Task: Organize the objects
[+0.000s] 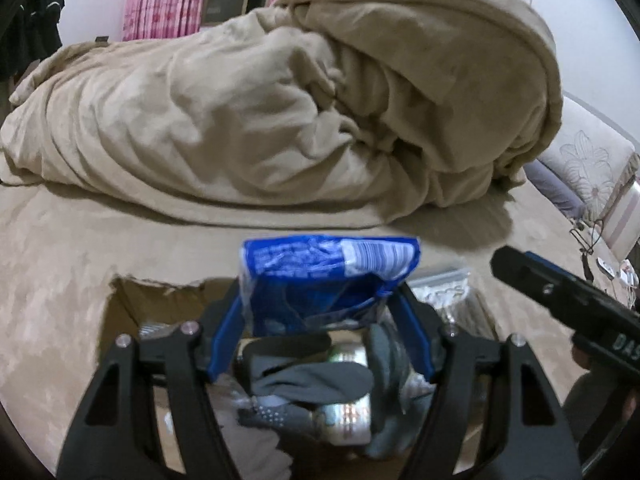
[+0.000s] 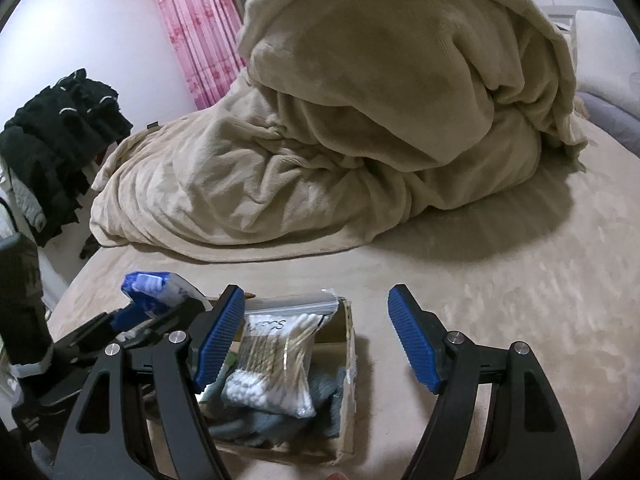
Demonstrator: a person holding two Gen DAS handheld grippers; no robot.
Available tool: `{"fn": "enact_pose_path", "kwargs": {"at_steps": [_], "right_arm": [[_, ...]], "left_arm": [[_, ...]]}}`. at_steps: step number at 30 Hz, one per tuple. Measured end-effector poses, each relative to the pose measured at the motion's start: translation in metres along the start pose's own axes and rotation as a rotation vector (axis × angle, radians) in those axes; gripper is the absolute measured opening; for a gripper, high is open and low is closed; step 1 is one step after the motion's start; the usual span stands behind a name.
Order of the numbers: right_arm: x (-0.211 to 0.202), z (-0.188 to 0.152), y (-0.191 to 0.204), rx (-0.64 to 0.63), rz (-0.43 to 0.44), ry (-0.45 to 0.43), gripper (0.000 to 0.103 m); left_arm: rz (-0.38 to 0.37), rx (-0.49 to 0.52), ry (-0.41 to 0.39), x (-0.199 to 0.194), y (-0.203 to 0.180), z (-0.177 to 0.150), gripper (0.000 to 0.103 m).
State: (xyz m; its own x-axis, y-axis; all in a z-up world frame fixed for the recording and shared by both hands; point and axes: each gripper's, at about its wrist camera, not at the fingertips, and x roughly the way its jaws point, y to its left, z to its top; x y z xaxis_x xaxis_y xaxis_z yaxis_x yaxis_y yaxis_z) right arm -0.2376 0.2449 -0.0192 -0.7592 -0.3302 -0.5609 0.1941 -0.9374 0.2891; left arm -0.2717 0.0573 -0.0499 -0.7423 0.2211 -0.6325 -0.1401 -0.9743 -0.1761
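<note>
My left gripper (image 1: 322, 320) is shut on a blue plastic packet (image 1: 328, 276) and holds it upright over an open cardboard box (image 1: 128, 312) on the bed. The box holds grey socks (image 1: 316, 376) and a shiny can (image 1: 344, 420). In the right wrist view the box (image 2: 346, 392) also holds a clear bag of cotton swabs (image 2: 276, 360) lying on grey cloth (image 2: 320, 404). My right gripper (image 2: 316, 340) is open and empty, just above the box's right side. The left gripper with the blue packet (image 2: 148, 292) shows at the left there.
A big crumpled beige blanket (image 1: 320, 100) is heaped on the bed behind the box. Beige bed surface (image 2: 500, 300) stretches to the right. Dark clothes (image 2: 56, 140) are piled at the far left, pink curtains (image 2: 196, 24) behind. A flowered pillow (image 1: 588, 164) lies at the right.
</note>
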Motion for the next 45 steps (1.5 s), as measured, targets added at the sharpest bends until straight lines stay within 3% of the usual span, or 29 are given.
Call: {"fn": "enact_pose_path", "kwargs": {"at_steps": [2,7,9,22,30,38,45], "right_arm": [[0.000,0.000,0.000,-0.001,0.001,0.002,0.077],[-0.003,-0.003,0.002,-0.013,0.007,0.001,0.077],[-0.005,-0.004,0.003,-0.017,0.006,-0.001,0.077],[-0.029,-0.018,0.007,-0.047,0.009,-0.005,0.077],[-0.062,-0.043,0.027,-0.113,0.039,0.028,0.077],[-0.084,-0.073,0.036,-0.142,0.053,0.085,0.077],[-0.094,-0.099,0.047,-0.143,0.053,0.136,0.077]], "left_arm": [[-0.009,-0.010,0.006,0.000,0.001,0.000,0.071],[-0.020,-0.030,0.030,-0.003,0.001,-0.001,0.092],[-0.012,-0.040,0.025,-0.007,0.003,-0.002,0.095],[-0.007,-0.002,0.002,-0.068,0.006,-0.026,0.095],[-0.004,-0.007,-0.018,-0.122,0.013,-0.055,0.095],[-0.032,-0.028,0.003,-0.148,0.015,-0.088,0.095],[0.059,0.051,-0.023,-0.154,0.003,-0.111,0.095]]}}
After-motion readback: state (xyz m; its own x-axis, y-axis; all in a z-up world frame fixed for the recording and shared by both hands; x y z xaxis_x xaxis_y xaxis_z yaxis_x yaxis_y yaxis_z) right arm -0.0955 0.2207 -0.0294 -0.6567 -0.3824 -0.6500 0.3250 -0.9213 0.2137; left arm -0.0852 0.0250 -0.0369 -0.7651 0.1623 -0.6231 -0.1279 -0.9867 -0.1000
